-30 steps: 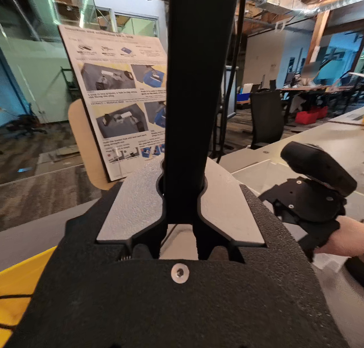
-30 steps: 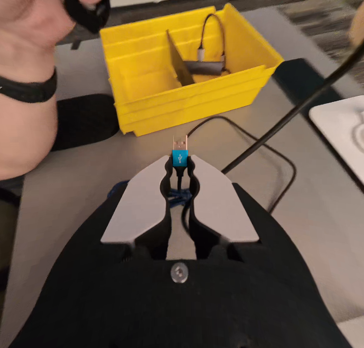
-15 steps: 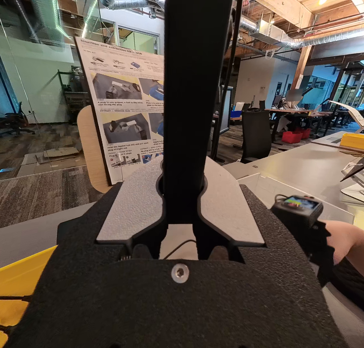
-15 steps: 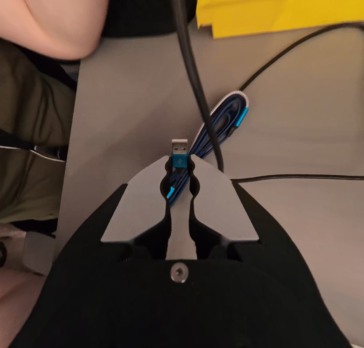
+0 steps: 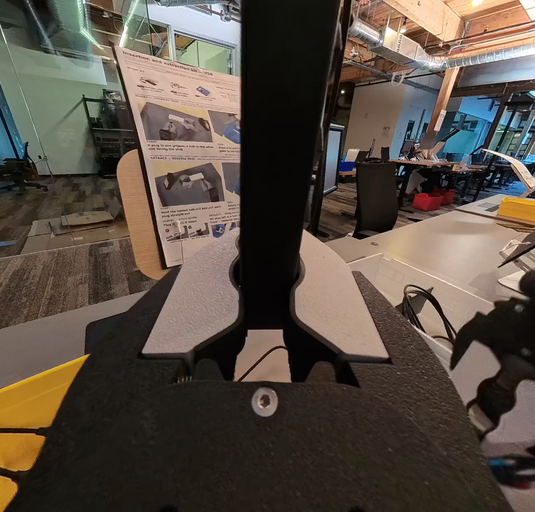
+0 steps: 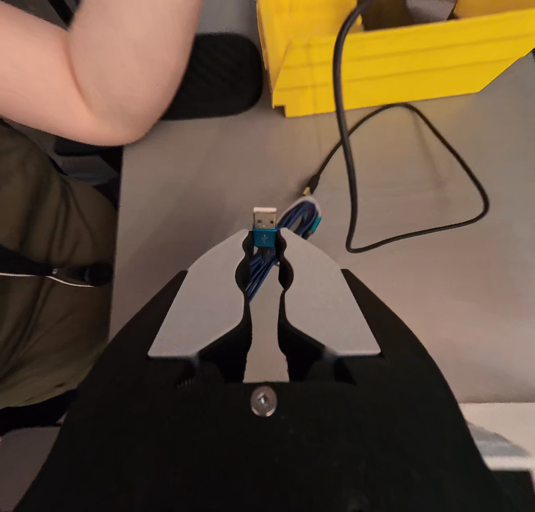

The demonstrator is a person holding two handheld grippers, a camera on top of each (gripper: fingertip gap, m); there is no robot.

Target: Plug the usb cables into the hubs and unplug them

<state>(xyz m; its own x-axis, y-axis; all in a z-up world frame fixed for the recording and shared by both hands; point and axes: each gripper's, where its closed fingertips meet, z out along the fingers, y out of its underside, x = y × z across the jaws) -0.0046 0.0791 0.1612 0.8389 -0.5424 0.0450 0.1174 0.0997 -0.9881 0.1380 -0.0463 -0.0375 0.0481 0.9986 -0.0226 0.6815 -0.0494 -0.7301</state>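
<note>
Plug sat pinched between the right gripper fingertips, metal end jutting forward; its view had swung from bare table back toward the yellow bin ahead. The left gripper stayed clamped on a long black hub, standing upright. Both parts seemed ready; alignment likely came next.
</note>
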